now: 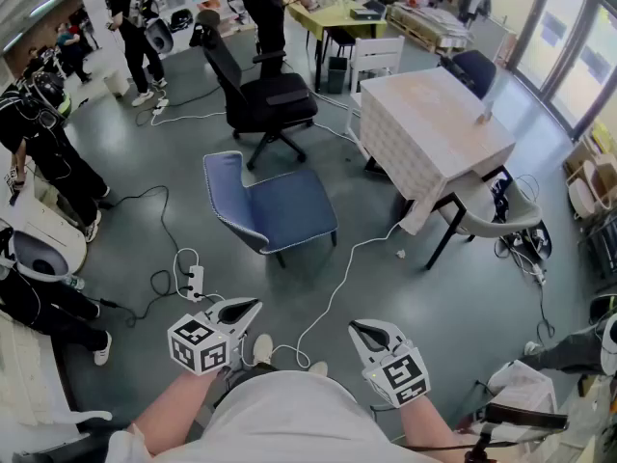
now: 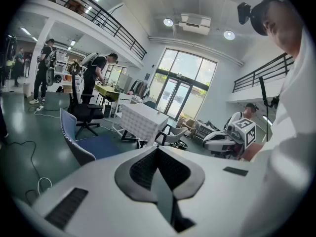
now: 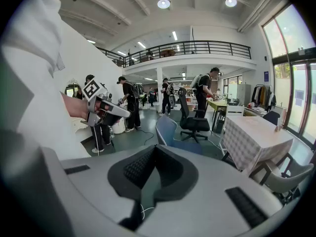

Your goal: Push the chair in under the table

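Note:
A blue chair (image 1: 275,205) stands alone on the grey floor, a short way left of the table with the checked cloth (image 1: 434,128). Its backrest is on its left side and its seat faces the table. Both grippers hover close to my body, well short of the chair. My left gripper (image 1: 254,306) is shut and holds nothing, and my right gripper (image 1: 356,327) is shut and empty too. From the left gripper (image 2: 158,152) view the blue chair (image 2: 79,142) and the table (image 2: 143,120) lie ahead. The right gripper (image 3: 155,151) view shows the chair (image 3: 170,132) and table (image 3: 256,137).
A black office chair (image 1: 260,95) stands behind the blue chair. A grey chair (image 1: 492,205) is tucked at the table's right end. White cables (image 1: 337,278) and a power strip (image 1: 195,282) lie on the floor between me and the chair. Several people stand at the left and back.

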A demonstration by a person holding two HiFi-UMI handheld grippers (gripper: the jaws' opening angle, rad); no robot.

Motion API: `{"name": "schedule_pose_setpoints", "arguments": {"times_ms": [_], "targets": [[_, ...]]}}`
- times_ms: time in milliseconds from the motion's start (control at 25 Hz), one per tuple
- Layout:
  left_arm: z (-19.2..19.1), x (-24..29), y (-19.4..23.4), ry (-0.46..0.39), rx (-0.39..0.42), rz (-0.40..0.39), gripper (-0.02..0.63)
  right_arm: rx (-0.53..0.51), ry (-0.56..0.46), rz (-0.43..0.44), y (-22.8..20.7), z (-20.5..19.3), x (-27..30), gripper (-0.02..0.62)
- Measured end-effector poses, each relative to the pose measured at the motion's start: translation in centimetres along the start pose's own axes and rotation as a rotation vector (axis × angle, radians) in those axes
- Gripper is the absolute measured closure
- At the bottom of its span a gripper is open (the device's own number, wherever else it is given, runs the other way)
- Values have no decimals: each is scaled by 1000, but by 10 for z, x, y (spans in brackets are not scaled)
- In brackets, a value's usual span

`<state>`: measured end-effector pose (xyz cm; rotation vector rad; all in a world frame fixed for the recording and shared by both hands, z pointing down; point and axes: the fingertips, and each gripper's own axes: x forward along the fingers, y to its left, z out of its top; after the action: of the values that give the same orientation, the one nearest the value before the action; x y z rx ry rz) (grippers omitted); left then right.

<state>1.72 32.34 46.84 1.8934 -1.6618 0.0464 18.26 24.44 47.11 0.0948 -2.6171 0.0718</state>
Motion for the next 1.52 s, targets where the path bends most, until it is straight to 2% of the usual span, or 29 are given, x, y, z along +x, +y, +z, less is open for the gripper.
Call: {"name": "schedule_pose_setpoints", "arguments": {"times_ms": [200, 360, 560, 760, 800, 840, 880, 920, 1000, 1240, 1400, 1520], "targets": [[1, -7, 13, -43, 3, 80, 594, -26, -38, 71, -3, 7, 21, 581], [-7, -13, 14, -33, -10, 90, 594, -23, -39, 72, 6, 1, 14, 581], [-9, -1, 14, -54, -4, 127, 594, -26, -17, 73, -11, -19, 7, 581], [-10, 1, 52, -23, -52, 232, 592, 14, -29, 48, -25, -26, 4, 578], [-7, 3, 64, -22, -71, 251, 589, 23, -29, 39, -30, -26, 5, 571], [-2, 3, 78, -23, -88, 269, 585, 33, -28, 29, -35, -25, 9, 539], [3, 3, 93, -24, -101, 289, 559, 41, -25, 19, -40, -22, 14, 473], [9, 3, 109, -26, -112, 306, 531, 46, -23, 9, -46, -19, 21, 453], [23, 8, 146, -33, -140, 335, 477, 52, -10, -18, -61, -14, 35, 445], [63, 48, 289, -18, -219, 440, 410, 73, 25, -110, -120, 20, 84, 445], [75, 65, 384, 58, -255, 543, 390, 75, 41, -146, -150, 56, 124, 445], [69, 75, 451, 122, -326, 620, 365, 96, 51, -168, -168, 76, 151, 445]]}}
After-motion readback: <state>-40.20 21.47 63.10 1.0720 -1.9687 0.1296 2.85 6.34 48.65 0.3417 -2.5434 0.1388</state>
